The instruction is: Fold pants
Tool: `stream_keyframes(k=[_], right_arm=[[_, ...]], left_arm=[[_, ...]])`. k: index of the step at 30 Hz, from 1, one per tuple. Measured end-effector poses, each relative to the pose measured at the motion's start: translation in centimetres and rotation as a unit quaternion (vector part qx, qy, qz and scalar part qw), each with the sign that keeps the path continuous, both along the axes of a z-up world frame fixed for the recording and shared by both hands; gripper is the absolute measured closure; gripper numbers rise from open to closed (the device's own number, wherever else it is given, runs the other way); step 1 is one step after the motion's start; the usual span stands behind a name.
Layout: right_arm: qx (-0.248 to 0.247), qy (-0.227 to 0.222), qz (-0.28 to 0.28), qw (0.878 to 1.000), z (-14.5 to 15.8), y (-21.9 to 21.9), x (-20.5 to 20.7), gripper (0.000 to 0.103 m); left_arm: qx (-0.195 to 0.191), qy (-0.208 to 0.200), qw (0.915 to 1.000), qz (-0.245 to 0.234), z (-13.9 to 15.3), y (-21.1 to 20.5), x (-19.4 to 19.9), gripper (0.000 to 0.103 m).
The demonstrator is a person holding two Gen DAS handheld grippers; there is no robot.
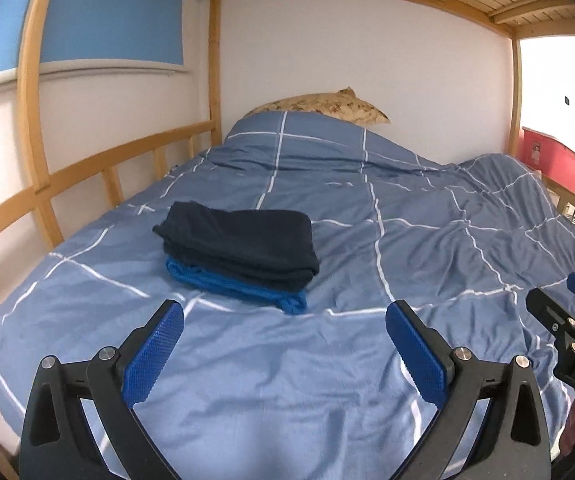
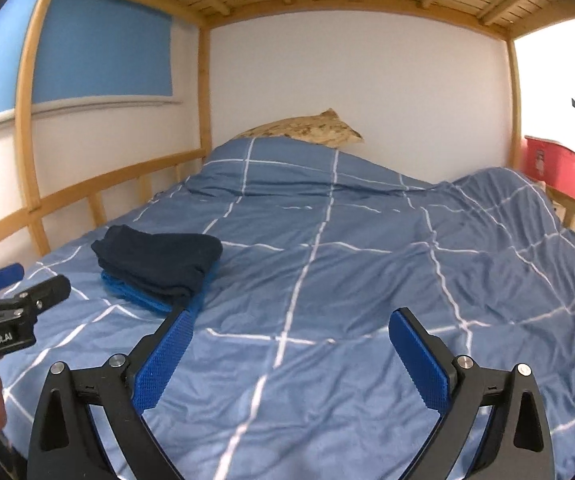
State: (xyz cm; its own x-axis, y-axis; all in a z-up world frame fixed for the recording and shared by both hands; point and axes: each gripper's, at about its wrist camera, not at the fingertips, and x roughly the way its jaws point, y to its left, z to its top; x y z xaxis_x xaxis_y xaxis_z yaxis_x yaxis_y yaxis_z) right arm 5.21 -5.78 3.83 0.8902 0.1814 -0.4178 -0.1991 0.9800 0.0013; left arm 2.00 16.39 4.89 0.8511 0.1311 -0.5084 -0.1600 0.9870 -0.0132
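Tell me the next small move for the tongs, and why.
Probably draw both back and stop. The dark pants already lie folded flat on the folded blue garment on the duvet. The left tongs and right tongs are open, hold nothing, and no unfolded pants show.

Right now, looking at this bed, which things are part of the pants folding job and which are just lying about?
Part of the job:
- dark navy folded pants, on top of the stack
- blue folded pants, underneath
- left hand-held gripper, open
- right hand-held gripper, open

Just there:
- blue checked duvet
- patterned pillow
- red box
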Motion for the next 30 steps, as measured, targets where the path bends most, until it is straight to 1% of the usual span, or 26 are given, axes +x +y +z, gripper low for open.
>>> stream_keyframes(k=[3, 6, 9, 16, 21, 30], right_arm=[[0.005, 0.008, -0.006, 1.0, -0.4, -1.2, -1.4, 0.003], [0.001, 0.003, -0.015, 1.0, -0.4, -2.1, -2.5, 0.003], [0.008, 0.006, -0.018, 1.0, -0.5, -2.9, -3.3, 0.003], [0.01, 0.016, -0.04, 0.999, -1.0, -4.7, -4.4, 0.003], [0.012, 0.015, -0.047, 0.999, -1.1, -5.4, -4.8, 0.003], [0.012, 0.016, -0.049, 0.999, -1.0, -5.9, -4.7, 0.003]], left_arm=[[0.0, 0.002, 1.0, -0.004, -0.1, -0.9, -1.0, 0.0], [-0.012, 0.011, 0.9998, -0.012, -0.3, -1.7, -1.7, 0.0], [-0.018, 0.012, 0.9997, -0.015, -0.4, -2.4, -2.3, 0.0], [-0.004, 0.006, 0.9997, -0.022, -0.4, -3.4, -3.1, 0.0], [0.015, 0.007, 0.9992, -0.037, -0.2, -4.6, -3.1, 0.0], [0.018, 0.004, 0.9982, -0.057, 0.1, -6.0, -2.7, 0.0]])
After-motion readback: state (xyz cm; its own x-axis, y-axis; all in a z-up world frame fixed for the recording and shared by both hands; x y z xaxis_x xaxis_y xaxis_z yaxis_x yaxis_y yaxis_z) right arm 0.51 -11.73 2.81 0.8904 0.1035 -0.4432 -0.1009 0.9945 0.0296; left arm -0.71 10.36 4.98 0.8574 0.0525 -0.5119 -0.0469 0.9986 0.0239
